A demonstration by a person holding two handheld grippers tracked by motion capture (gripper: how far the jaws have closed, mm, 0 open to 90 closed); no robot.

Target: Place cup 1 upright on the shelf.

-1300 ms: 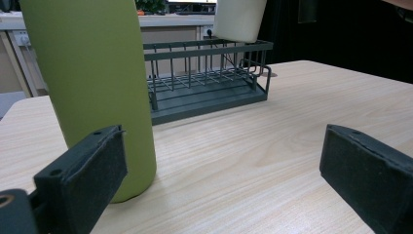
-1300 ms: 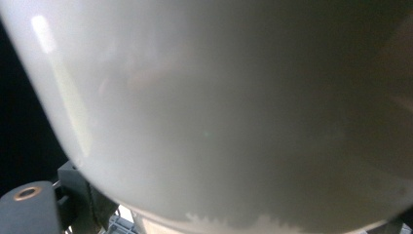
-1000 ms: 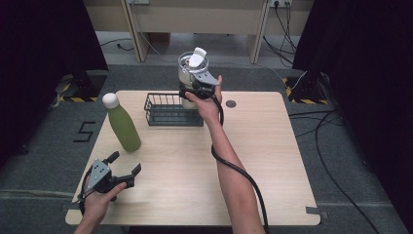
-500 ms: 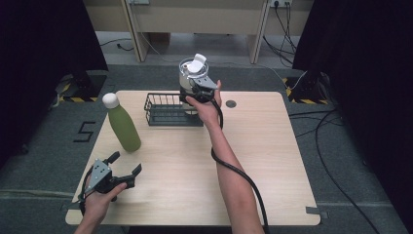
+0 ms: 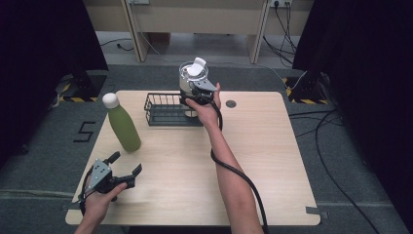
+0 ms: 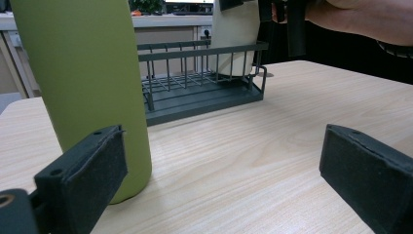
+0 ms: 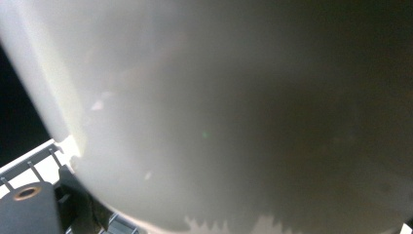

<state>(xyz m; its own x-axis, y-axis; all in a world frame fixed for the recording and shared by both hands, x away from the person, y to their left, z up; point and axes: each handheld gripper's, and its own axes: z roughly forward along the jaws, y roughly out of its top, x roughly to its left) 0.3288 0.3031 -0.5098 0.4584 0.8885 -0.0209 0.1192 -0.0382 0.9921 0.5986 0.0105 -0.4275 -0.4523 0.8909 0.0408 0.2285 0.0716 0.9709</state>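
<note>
White plastic jug with clear lid [image 5: 194, 80]: I am lowering it, right tool [image 5: 198, 93] clamped on, into black wire basket [image 5: 165, 108]; release next; left tool [image 5: 120, 170] idling agape.

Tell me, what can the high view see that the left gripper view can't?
High view: the white cap on the green bottle, the cup's lid and the right gripper at the white cup. Left gripper view: its own black pads close up, wide apart, and the cup's base behind basket wires. Both: bottle, wire basket, cup, table.

Overhead forward; claw views low, close
</note>
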